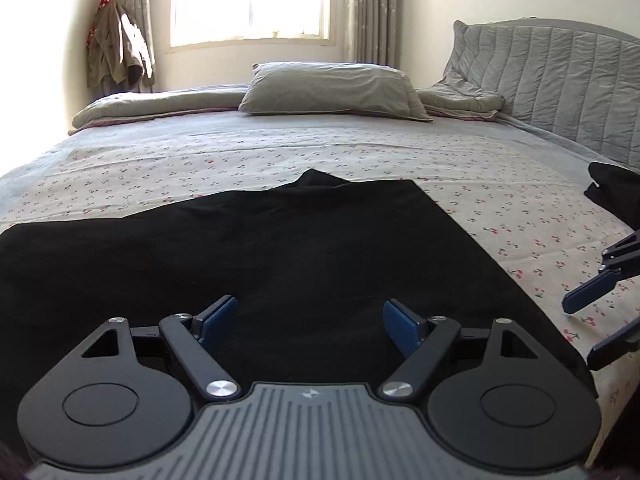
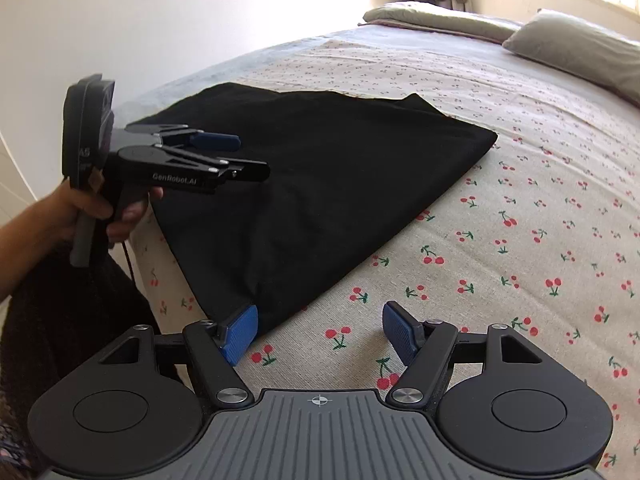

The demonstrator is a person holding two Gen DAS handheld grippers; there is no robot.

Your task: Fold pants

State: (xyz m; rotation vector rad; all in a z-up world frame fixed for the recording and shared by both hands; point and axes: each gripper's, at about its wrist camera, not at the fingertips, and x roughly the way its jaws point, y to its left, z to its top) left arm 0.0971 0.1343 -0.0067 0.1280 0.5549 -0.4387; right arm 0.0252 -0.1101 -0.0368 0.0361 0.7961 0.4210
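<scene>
The black pants [image 1: 260, 248] lie folded flat on the cherry-print bed sheet [image 1: 500, 184]; they also show in the right wrist view [image 2: 320, 176] as a flat folded shape. My left gripper [image 1: 310, 322] is open and empty, just above the near part of the pants; it also shows in the right wrist view [image 2: 240, 156]. My right gripper [image 2: 320, 330] is open and empty, over the sheet [image 2: 520, 200] at the pants' near corner, its left pad at the cloth's edge. It also shows at the right edge of the left wrist view [image 1: 592, 324].
A grey pillow [image 1: 332, 88] and a folded grey quilt [image 1: 160, 106] lie at the far side of the bed. A padded grey headboard [image 1: 560, 80] stands on the right. Another dark garment [image 1: 616, 192] lies at the right edge. Clothes [image 1: 116, 48] hang by the window.
</scene>
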